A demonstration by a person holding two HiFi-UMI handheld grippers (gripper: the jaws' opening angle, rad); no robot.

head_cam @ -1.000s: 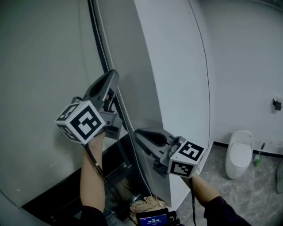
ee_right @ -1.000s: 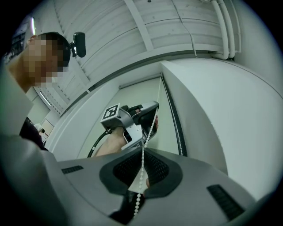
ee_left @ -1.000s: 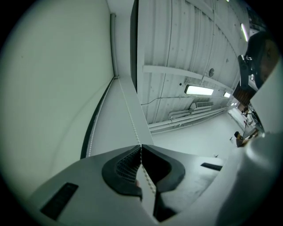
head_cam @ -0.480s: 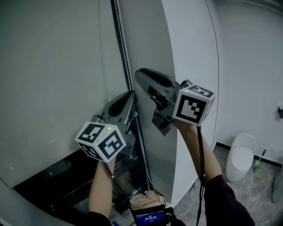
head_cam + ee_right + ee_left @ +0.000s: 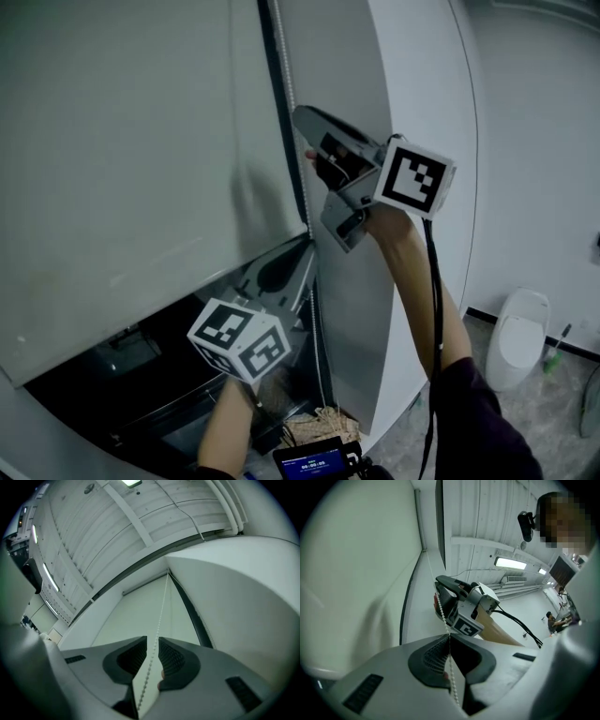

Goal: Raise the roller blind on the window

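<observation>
While the roller blind point(image 5: 122, 169) spreads as a wide pale sheet to the left of the bead chain point(image 5: 290, 84), the head view shows its bottom edge slanting down and away from the chain, with a dark strip of window point(image 5: 141, 394) bare beneath. The right gripper point(image 5: 305, 127) is at the chain high up, its tips pointing up along it. The left gripper point(image 5: 305, 255) is lower on the same chain, just under the blind's bottom corner, its marker cube point(image 5: 239, 339) lower still. Well to the right of the chain, low by the far wall, stands a toilet point(image 5: 516, 337).

Looking along the left gripper point(image 5: 449, 639) in its own view, its jaws are pressed together on the bead chain point(image 5: 440, 611), which passes between the pads and climbs to the right gripper point(image 5: 459, 606) above. The blind point(image 5: 356, 573) fills the space left of the chain, and a ceiling light point(image 5: 511, 563) glows to its right.

From the right gripper view, the right gripper point(image 5: 152, 644) has its jaws a little apart. The bead chain point(image 5: 161, 606) runs through the gap without either pad pressing it, then rises up the middle of the picture. The blind point(image 5: 136, 620) lies just left of the chain.
</observation>
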